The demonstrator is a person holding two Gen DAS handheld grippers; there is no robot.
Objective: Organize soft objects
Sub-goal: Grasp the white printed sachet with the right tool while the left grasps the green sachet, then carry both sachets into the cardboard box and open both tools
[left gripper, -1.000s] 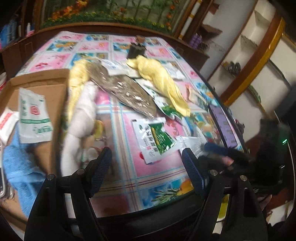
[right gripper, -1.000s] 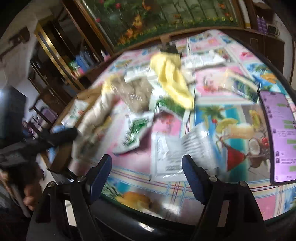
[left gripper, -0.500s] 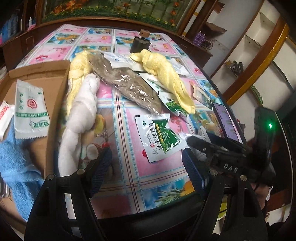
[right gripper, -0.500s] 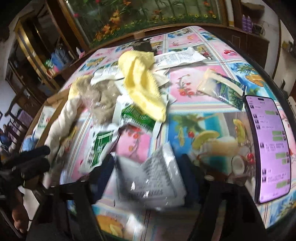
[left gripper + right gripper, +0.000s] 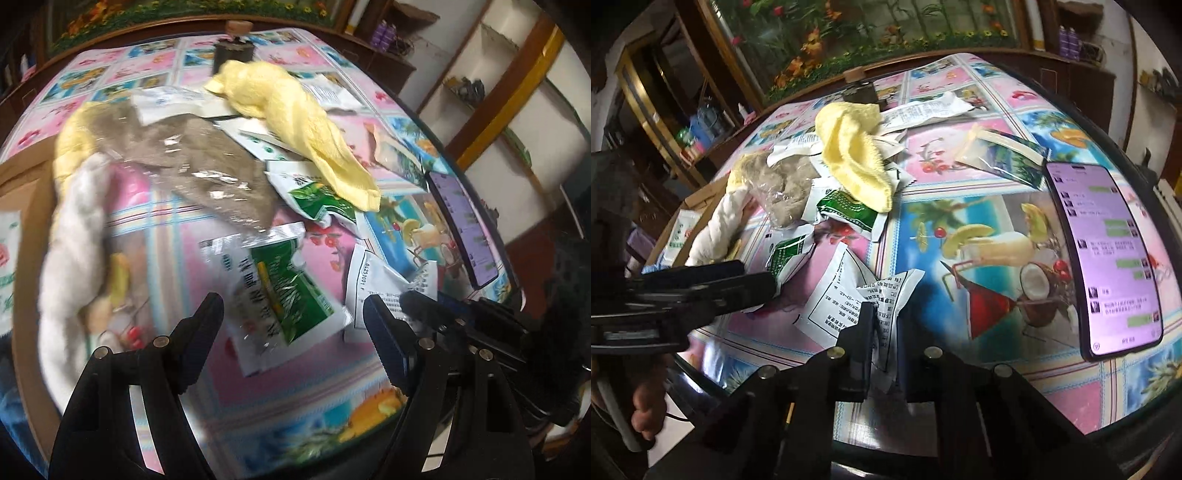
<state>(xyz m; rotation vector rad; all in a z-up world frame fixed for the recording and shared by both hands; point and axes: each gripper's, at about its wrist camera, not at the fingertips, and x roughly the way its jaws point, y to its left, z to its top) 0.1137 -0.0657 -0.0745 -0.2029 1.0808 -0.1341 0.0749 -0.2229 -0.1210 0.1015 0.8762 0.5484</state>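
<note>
My right gripper [image 5: 884, 325] is shut on a white printed sachet [image 5: 846, 295] near the table's front edge; the sachet also shows in the left wrist view [image 5: 376, 280]. My left gripper [image 5: 293, 317] is open over a green-and-white sachet [image 5: 284, 291]. A yellow towel [image 5: 314, 125] lies on more sachets at the back. A white twisted towel [image 5: 74, 240] and a clear bag of brown stuff [image 5: 207, 173] lie to the left. The left gripper shows in the right wrist view [image 5: 701, 288].
A lit phone [image 5: 1108, 258] lies at the right of the table. A cardboard box [image 5: 26, 192] with a sachet and blue cloth stands at the left. A dark jar [image 5: 232, 51] stands at the back. A zip bag [image 5: 1001, 155] lies near the phone.
My right gripper has closed on the white printed sachet. My left gripper has moved forward and down over the green-and-white sachet.
</note>
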